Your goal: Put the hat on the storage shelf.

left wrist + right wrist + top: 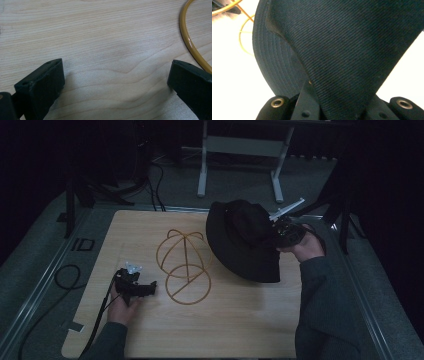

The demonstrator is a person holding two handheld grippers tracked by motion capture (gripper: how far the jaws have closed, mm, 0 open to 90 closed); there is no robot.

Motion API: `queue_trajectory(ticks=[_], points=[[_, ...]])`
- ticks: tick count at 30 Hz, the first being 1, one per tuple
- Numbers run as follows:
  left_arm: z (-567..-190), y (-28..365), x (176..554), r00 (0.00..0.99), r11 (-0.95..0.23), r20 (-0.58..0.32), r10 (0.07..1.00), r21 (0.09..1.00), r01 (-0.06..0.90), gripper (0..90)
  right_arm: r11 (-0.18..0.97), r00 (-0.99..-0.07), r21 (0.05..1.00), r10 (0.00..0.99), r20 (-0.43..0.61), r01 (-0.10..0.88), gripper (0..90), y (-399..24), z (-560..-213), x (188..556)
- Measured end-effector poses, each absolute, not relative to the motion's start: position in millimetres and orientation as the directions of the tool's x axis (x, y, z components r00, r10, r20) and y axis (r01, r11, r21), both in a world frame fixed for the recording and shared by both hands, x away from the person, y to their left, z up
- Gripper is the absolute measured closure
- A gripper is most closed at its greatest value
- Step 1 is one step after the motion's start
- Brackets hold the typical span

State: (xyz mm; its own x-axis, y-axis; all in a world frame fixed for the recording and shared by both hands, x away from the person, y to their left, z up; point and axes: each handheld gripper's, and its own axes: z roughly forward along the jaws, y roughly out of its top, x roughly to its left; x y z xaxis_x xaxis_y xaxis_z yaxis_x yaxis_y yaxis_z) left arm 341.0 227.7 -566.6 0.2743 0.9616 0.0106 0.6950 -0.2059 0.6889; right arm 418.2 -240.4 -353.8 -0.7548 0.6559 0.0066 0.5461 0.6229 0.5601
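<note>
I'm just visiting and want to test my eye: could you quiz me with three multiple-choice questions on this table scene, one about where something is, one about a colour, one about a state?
1. Where is the yellow wire dome-shaped frame?
A. Mid-table
B. On the floor
C. In a hand

2. What colour is the wide-brimmed fabric hat?
A. White
B. Red
C. Black

3. How does the left tool stand?
A. Clamping the frame
B. Open, holding nothing
C. Shut on the hat

Answers: 1 A, it rests on the light wooden table between both hands. 2 C, black cloth in the right tool. 3 B, bare wood shows between its jaws.
</note>
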Motion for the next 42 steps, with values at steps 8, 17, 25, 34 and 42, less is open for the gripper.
queue_trajectory(ticks=[8, 17, 25, 34, 42], points=[[-567, 228, 341, 0.274, -0.206, 0.011, 0.962, 0.689, 0.695, 1.2, 0.633, -0.770, 0.575, 0.638, -0.006, 0.519, 87.0, -241, -345, 412], [-567, 228, 341, 0.274, -0.206, 0.011, 0.962, 0.689, 0.695, 1.2, 0.625, -0.777, 0.602, 0.629, -0.010, 0.498, 87.0, -242, -335, 405], [-567, 228, 341, 0.274, -0.206, 0.011, 0.962, 0.689, 0.695, 1.2, 0.621, -0.787, 0.622, 0.617, -0.012, 0.477, 87.0, -243, -327, 399], [-567, 228, 341, 0.274, -0.205, 0.009, 0.962, 0.689, 0.696, 1.2, 0.617, -0.797, 0.643, 0.603, -0.017, 0.453, 87.0, -246, -316, 393], [-567, 228, 341, 0.274, -0.204, 0.009, 0.962, 0.689, 0.696, 1.2, 0.601, -0.810, 0.674, 0.586, -0.006, 0.429, 86.9, -246, -308, 388]])
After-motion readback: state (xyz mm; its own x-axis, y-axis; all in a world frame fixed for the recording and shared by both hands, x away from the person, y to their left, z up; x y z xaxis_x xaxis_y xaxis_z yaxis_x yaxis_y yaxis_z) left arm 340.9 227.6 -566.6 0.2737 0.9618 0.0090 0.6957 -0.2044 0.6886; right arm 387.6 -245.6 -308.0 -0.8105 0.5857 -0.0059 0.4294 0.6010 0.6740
